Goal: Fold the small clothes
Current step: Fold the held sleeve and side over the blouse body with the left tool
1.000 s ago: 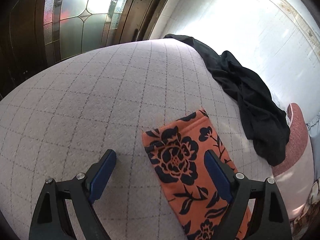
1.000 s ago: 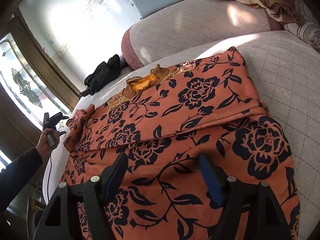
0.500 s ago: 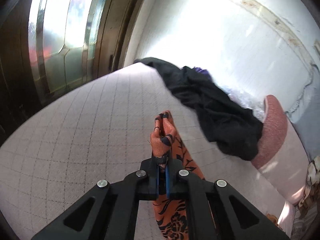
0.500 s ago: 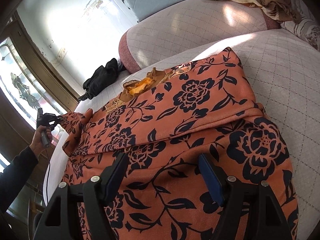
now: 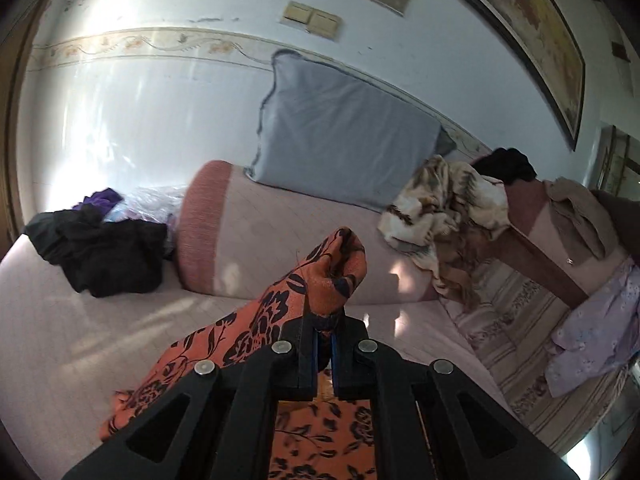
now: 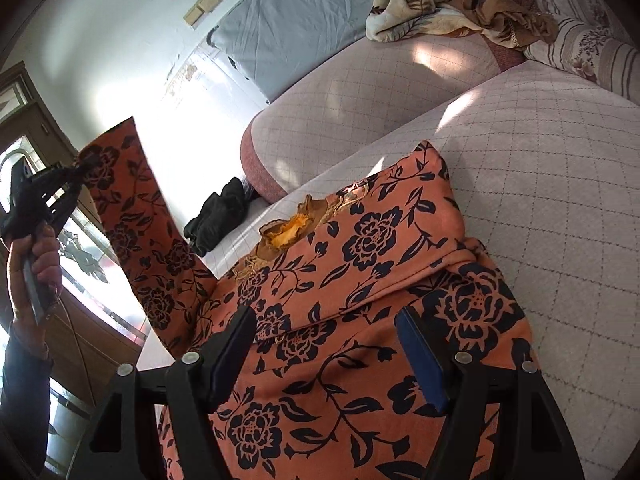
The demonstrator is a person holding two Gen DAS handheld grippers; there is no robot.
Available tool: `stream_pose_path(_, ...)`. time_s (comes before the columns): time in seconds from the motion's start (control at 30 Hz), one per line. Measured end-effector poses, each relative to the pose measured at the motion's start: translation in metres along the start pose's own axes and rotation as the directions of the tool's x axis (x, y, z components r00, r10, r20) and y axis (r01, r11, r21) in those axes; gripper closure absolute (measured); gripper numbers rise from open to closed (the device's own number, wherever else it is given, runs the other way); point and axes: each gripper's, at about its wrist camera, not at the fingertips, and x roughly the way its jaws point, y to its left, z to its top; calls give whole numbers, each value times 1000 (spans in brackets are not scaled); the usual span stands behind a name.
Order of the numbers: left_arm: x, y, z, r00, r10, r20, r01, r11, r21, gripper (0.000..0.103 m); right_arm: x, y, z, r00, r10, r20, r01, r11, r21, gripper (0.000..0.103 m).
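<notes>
An orange garment with dark flowers [image 6: 360, 264] lies spread on the quilted bed [image 6: 560, 168]. My left gripper [image 5: 325, 334] is shut on the end of its sleeve [image 5: 328, 276] and holds it lifted off the bed. In the right wrist view the left gripper [image 6: 60, 184] is up at the far left with the sleeve [image 6: 140, 240] hanging from it. My right gripper [image 6: 328, 340] is open and hovers just over the garment's body, holding nothing.
A black garment [image 5: 100, 248] lies at the bed's far corner. A pink bolster [image 5: 224, 240] and a grey pillow [image 5: 340, 136] stand against the wall. A patterned blanket heap [image 5: 448, 216] and more clothes [image 5: 592, 320] lie to the right.
My left gripper closed on the sleeve end, then lifted it off the bed and swung toward the pillows. My right gripper stayed open over the garment.
</notes>
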Motion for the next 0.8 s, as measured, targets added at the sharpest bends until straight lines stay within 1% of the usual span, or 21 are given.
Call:
stream_pose_path(0.07, 43, -34, -30, 994, -36, -100, 39, 999, 25, 97, -6, -4, 3, 1000, 2, 19, -2, 1000, 21, 27)
stream_pose_path(0.1, 67, -48, -50, 985, -29, -172, 38, 998, 50, 88, -8, -7, 4, 1000, 1, 26, -2, 999, 35, 27)
stream_pose_path(0.13, 92, -53, -72, 970, 1, -242, 16, 998, 65, 80, -10, -10, 5, 1000, 5, 28, -7, 999, 53, 27)
stream_pose_path(0.17, 114, -53, -97, 947, 23, -321, 1, 997, 77, 55, -10, -13, 6, 1000, 9, 30, -11, 998, 69, 27)
stream_pose_path(0.2, 131, -48, -120, 914, 35, -403, -6, 997, 74, 49, -11, -16, 7, 999, 7, 33, -10, 997, 80, 27)
stream_pose_path(0.23, 135, -39, -140, 889, 34, -456, -14, 999, 47, 49, -12, -18, 8, 999, 4, 34, -7, 996, 85, 26)
stream_pose_path(0.27, 132, -28, -151, 878, 19, -479, -18, 1000, 6, 49, -13, -19, 9, 999, 3, 37, -7, 996, 90, 26)
stream_pose_path(0.3, 124, -16, -156, 880, 10, -475, -26, 999, -27, 49, -14, -20, 10, 999, 4, 41, -8, 996, 94, 26)
stream_pose_path(0.33, 111, -4, -156, 887, 20, -461, -44, 998, -43, 49, -16, -20, 11, 999, 8, 43, -12, 995, 98, 25)
stream_pose_path(0.37, 96, 7, -152, 900, 24, -435, -56, 997, -62, 49, -15, -19, 11, 999, 18, 39, -22, 995, 102, 25)
stream_pose_path(0.4, 76, 20, -146, 919, 22, -394, -60, 995, -84, 46, -15, -19, 12, 999, 33, 28, -36, 994, 107, 25)
stream_pose_path(0.43, 56, 35, -142, 933, 35, -358, -73, 993, -93, 43, -13, -16, 12, 999, 51, 15, -52, 992, 113, 25)
stream_pose_path(0.47, 36, 49, -138, 944, 67, -324, -100, 991, -87, 34, -11, -13, 14, 998, 69, 4, -69, 990, 120, 25)
stream_pose_path(0.5, 17, 63, -137, 951, 116, -286, -142, 987, -72, 30, -8, -10, 16, 996, 89, -11, -87, 987, 135, 25)
stream_pose_path(0.53, 6, 76, -137, 950, 179, -255, -198, 979, -52, 29, -4, -6, 18, 993, 115, -27, -109, 982, 152, 25)
stream_pose_path(0.57, -7, 93, -142, 941, 240, -240, -255, 966, -32, 29, 1, -2, 22, 989, 140, -42, -131, 977, 167, 25)
stream_pose_path(0.63, -21, 125, -156, 911, 334, -242, -350, 937, -24, 29, 18, 4, 30, 981, 178, -81, -156, 962, 224, 25)
stream_pose_path(0.67, -27, 141, -165, 896, 366, -252, -386, 922, -30, 29, 29, 5, 36, 976, 194, -97, -163, 950, 266, 25)
stream_pose_path(0.7, -32, 155, -173, 884, 385, -265, -409, 912, -39, 29, 40, 6, 39, 972, 211, -107, -170, 937, 304, 25)
stream_pose_path(0.73, -34, 166, -181, 877, 393, -276, -422, 905, -56, 29, 52, 5, 43, 971, 212, -111, -164, 927, 337, 25)
stream_pose_path(0.8, -37, 180, -192, 878, 389, -278, -427, 900, -92, 29, 79, -4, 47, 976, 168, -136, -98, 905, 414, 25)
